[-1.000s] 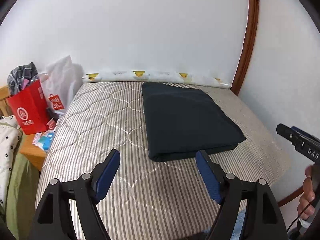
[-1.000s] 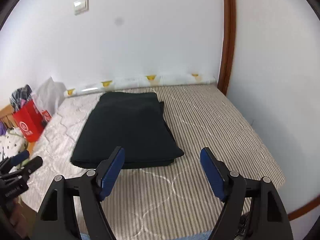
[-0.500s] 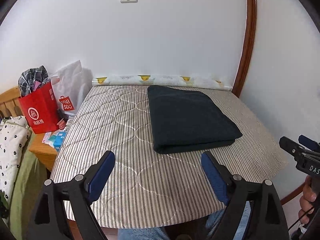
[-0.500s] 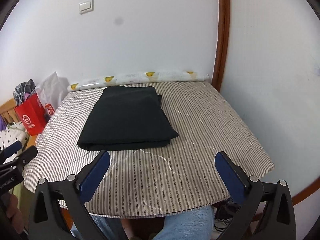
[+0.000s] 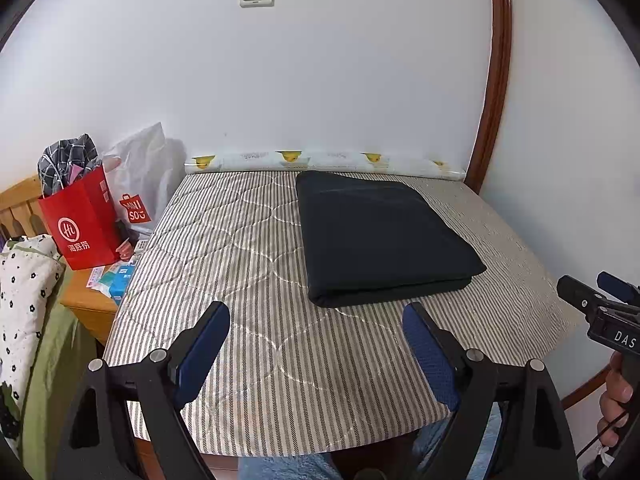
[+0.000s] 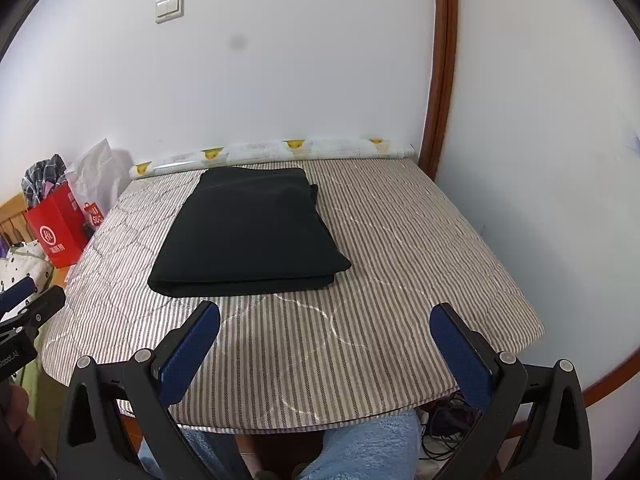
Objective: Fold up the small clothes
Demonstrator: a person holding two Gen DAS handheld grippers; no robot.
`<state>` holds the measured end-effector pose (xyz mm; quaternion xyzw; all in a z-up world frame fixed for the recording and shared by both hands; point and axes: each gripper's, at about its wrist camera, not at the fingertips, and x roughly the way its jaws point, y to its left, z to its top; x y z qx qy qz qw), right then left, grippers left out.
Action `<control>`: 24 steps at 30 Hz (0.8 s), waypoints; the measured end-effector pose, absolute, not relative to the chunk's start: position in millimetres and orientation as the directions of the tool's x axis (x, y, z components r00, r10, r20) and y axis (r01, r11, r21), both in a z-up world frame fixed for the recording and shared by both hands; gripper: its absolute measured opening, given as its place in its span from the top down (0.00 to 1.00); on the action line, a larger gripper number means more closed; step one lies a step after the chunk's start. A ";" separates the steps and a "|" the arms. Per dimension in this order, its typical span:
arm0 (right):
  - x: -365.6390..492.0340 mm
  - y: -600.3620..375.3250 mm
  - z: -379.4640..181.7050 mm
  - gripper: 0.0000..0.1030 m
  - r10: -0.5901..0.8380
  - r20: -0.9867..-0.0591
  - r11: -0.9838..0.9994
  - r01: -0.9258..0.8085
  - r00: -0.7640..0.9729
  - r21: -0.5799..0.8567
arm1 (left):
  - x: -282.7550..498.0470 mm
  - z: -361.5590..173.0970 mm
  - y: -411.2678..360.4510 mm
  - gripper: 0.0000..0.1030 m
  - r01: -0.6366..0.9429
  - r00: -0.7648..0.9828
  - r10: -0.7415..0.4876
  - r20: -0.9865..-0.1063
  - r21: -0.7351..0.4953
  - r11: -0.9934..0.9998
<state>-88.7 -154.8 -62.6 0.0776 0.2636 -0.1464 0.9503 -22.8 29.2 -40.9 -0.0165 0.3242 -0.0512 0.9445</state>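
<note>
Both tools (image 5: 316,350) (image 6: 325,350) gape empty, folded black garment (image 5: 380,236) lying just beyond.

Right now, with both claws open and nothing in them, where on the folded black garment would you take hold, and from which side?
Probably the near right corner of the folded black garment, approached from the near edge of the striped pad. There the layers show as stacked, slightly overhanging edges, so the right claw could slide one finger under. The left side is a rounded fold, harder to pinch.

At far left, the white plastic bag (image 5: 138,184) carries a red "MINISO" label. The right gripper's (image 5: 616,312) black body, near right, shows white letters "DAS".
</note>
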 end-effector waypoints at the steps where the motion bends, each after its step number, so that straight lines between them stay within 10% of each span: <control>1: -89.1 -155.0 -62.9 0.00 -0.237 -0.524 0.945 0.320 0.818 0.071 | -22.6 -41.1 28.9 0.15 0.086 0.783 -0.107 -0.612 -0.064 0.994; 24: -93.7 -147.7 -58.5 0.00 -0.236 -0.510 0.950 0.306 0.827 0.057 | -22.7 -39.3 31.2 0.15 0.083 0.781 -0.108 -0.615 -0.069 0.994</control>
